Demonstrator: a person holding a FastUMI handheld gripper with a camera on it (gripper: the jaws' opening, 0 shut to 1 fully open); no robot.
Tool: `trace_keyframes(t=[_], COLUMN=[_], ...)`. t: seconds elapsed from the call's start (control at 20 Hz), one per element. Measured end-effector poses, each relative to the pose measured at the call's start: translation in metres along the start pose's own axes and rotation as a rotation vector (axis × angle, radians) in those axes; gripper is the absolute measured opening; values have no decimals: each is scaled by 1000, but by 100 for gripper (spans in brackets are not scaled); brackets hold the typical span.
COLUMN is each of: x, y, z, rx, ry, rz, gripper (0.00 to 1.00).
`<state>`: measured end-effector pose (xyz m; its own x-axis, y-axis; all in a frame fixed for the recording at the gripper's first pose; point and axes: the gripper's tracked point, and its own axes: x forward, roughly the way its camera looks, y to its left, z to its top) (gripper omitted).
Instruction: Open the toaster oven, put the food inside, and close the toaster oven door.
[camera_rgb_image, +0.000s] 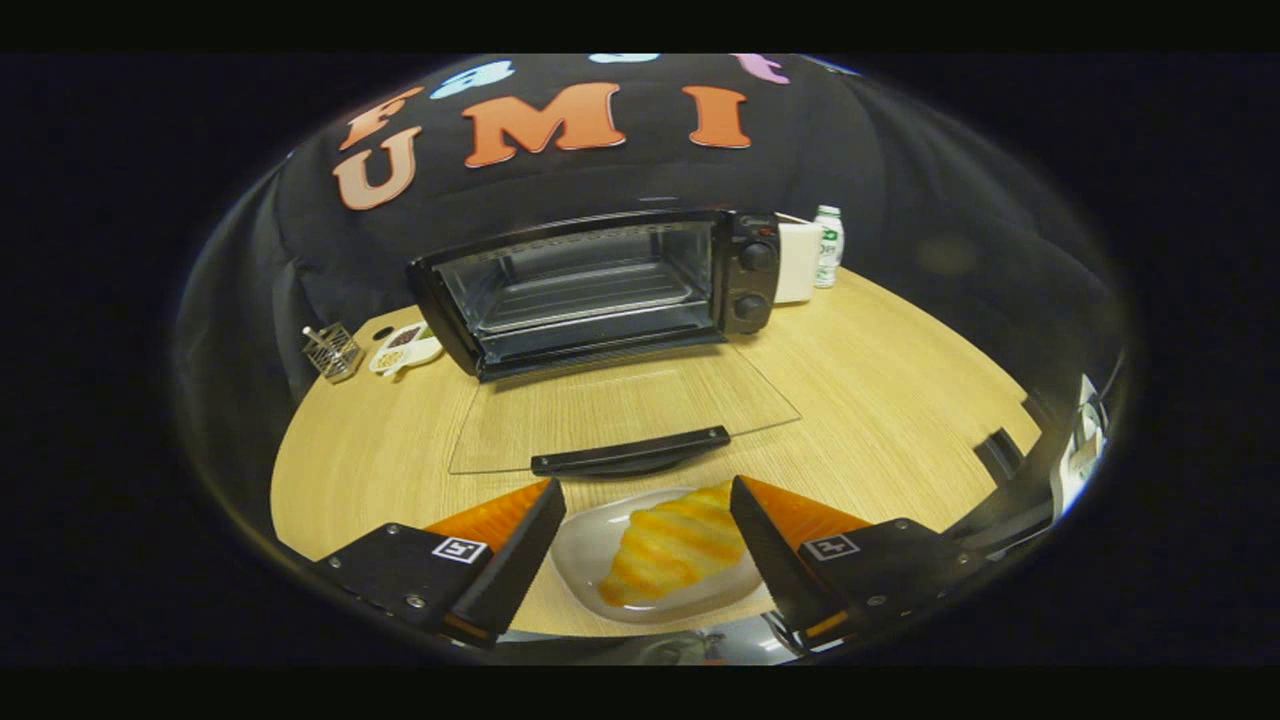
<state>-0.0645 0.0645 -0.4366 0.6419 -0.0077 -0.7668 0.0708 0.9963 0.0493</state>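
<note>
gripper spread wide and empty over the croissant on its plate, just short of the open toaster oven; risk: closing fingers catch the rim and tip the plate against the lowered door's handle.

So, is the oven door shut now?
No, the glass door lies flat on the table, and the oven is open.

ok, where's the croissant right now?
In the gripper view, the croissant lies on a white plate between the open jaws of the gripper, just short of the toaster oven's lowered glass door.
</note>
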Motion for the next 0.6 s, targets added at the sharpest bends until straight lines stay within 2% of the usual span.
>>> trace_keyframes(t=[0.15, 0.35, 0.6], x=[-14, -19, -11], y=[-7, -10, -4], z=[-15, -42, -69], rx=[70, 102, 109], ry=[-1, 38, 93], rz=[-48, -89, -104], gripper=[99, 99, 99])
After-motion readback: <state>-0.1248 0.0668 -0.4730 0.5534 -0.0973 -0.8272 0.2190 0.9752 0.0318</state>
